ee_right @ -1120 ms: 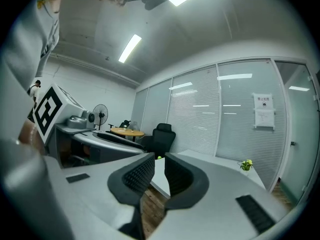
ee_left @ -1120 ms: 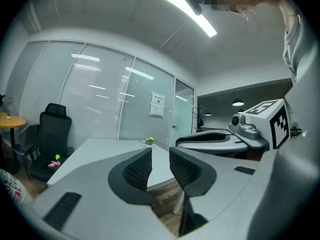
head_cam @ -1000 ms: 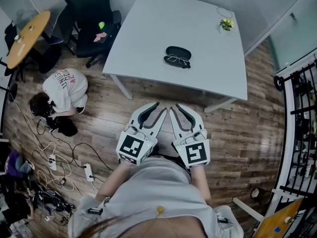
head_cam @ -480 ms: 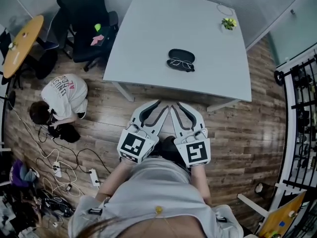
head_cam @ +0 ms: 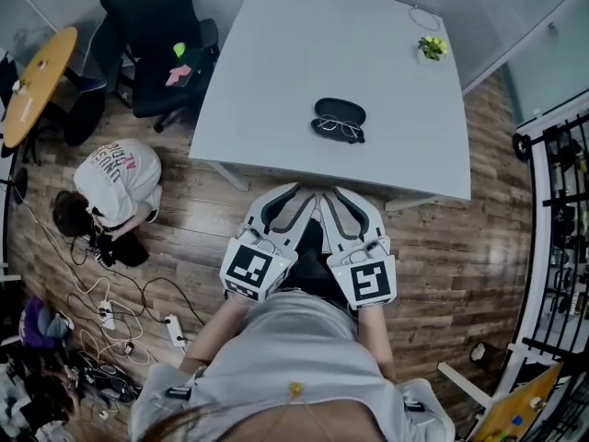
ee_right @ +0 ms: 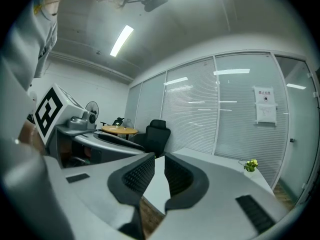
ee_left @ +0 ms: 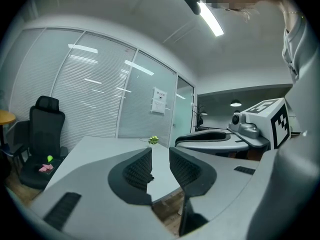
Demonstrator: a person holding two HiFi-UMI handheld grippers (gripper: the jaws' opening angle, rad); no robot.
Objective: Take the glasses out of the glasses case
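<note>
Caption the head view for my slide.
Left gripper and right gripper, both empty, hover short of the white table holding the glasses and black case.

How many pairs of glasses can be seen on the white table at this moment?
1. The glasses lie mid-table on the white table, against the near side of the black glasses case. Another pair could be hidden inside the case; that can't be told from here.

Black glasses case [head_cam: 340,110]; white table [head_cam: 304,44]; brown wood-plank floor [head_cam: 479,238]; black chair [head_cam: 152,17].
</note>
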